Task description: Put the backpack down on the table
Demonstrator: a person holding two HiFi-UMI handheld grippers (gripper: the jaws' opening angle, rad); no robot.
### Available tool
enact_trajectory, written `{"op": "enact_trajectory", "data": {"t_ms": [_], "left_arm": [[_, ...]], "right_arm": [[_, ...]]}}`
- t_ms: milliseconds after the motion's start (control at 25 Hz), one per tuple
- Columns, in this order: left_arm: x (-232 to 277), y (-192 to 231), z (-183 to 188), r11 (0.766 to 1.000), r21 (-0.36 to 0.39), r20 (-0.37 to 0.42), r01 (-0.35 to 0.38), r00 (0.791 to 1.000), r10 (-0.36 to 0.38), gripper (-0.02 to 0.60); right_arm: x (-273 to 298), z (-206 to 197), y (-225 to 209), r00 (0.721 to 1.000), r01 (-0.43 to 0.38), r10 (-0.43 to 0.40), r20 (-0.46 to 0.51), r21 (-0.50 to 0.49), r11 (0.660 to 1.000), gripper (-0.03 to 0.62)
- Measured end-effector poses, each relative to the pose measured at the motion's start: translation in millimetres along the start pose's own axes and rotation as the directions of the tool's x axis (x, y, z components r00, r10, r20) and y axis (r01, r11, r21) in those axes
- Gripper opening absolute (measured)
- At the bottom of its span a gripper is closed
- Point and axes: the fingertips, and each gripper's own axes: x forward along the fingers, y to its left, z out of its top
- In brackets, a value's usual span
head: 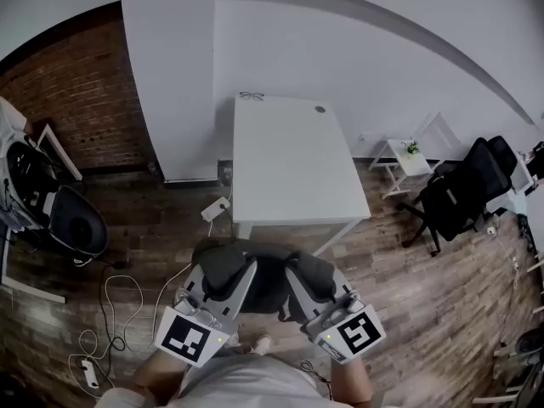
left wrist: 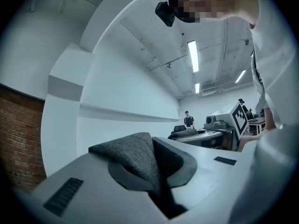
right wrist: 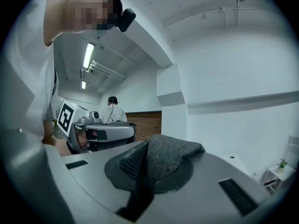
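Observation:
A dark grey backpack (head: 269, 283) hangs between my two grippers, just short of the near edge of the white table (head: 293, 155). My left gripper (head: 223, 269) is shut on one grey fabric shoulder strap (left wrist: 133, 157), which bunches up out of the closed jaws in the left gripper view. Over on the right, my right gripper (head: 311, 272) is shut on the other strap (right wrist: 170, 155), with its mesh underside showing. Both grippers point level towards the table. Most of the bag's body is hidden below the grippers.
A pair of glasses (head: 252, 96) lies at the table's far end. A black office chair (head: 463, 195) and a small white side table with a plant (head: 408, 161) stand at the right. Cables and a power strip (head: 92, 368) trail over the wooden floor at the left, near a black seat (head: 78, 224).

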Motion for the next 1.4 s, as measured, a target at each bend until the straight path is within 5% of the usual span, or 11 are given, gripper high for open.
{"op": "enact_trajectory", "data": {"t_ms": [400,720,1400], "left_arm": [[-10,11,-18,0.998,-0.004,-0.007,0.068,0.998,-0.068,0.037],[-3,18,-18,0.999,-0.022,0.009,0.049,0.999,-0.048,0.035],[121,75,-5,0.997,-0.019,0.018,-0.076,0.997,0.076,0.035]], "right_arm": [[12,-18,10,0.998,0.062,-0.061,-0.006,0.043,0.997,0.049],[13,-13,5,0.998,0.059,-0.059,0.022,0.037,0.998,0.049],[67,12,-125,0.992,-0.114,0.112,0.061,0.033,0.993,0.049]]}}
